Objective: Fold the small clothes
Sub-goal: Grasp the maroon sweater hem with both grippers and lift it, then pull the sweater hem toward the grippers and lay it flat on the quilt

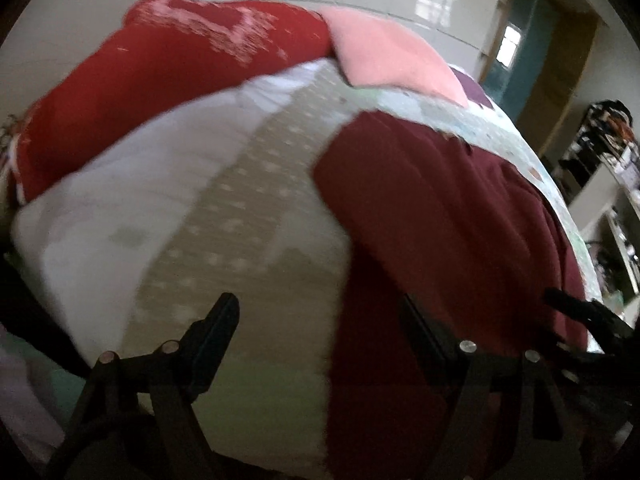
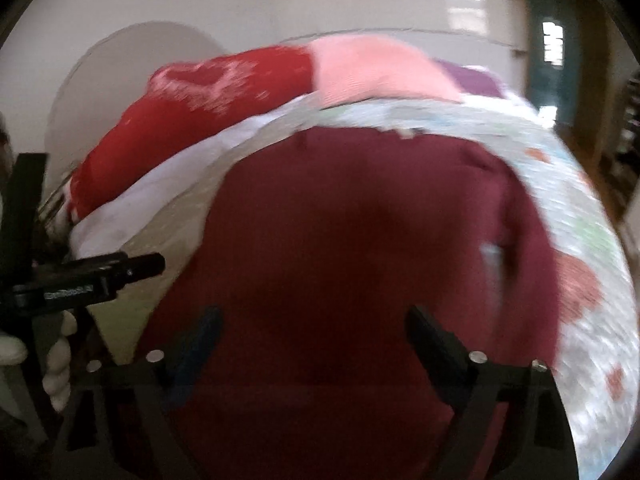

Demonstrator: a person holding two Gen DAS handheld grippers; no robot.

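A maroon garment (image 1: pixel 432 208) lies spread flat on the bed; in the right wrist view this maroon garment (image 2: pixel 340 240) fills the middle. My left gripper (image 1: pixel 318 304) hovers open over the garment's left edge, its left finger above the sheet and its right finger above the cloth. My right gripper (image 2: pixel 314 314) stands open over the garment's near part, with nothing pinched between the pads. The left gripper (image 2: pixel 100 276) shows as a black bar at the left of the right wrist view. Both pictures are blurred.
The bed carries a patterned sheet (image 1: pixel 224 208) in white and beige. At its far end lie a red pillow (image 1: pixel 168 64) with a pale heart print, a folded pink cloth (image 1: pixel 392 60) and a purple piece (image 2: pixel 476 80). Cluttered shelves (image 1: pixel 608 168) stand on the right.
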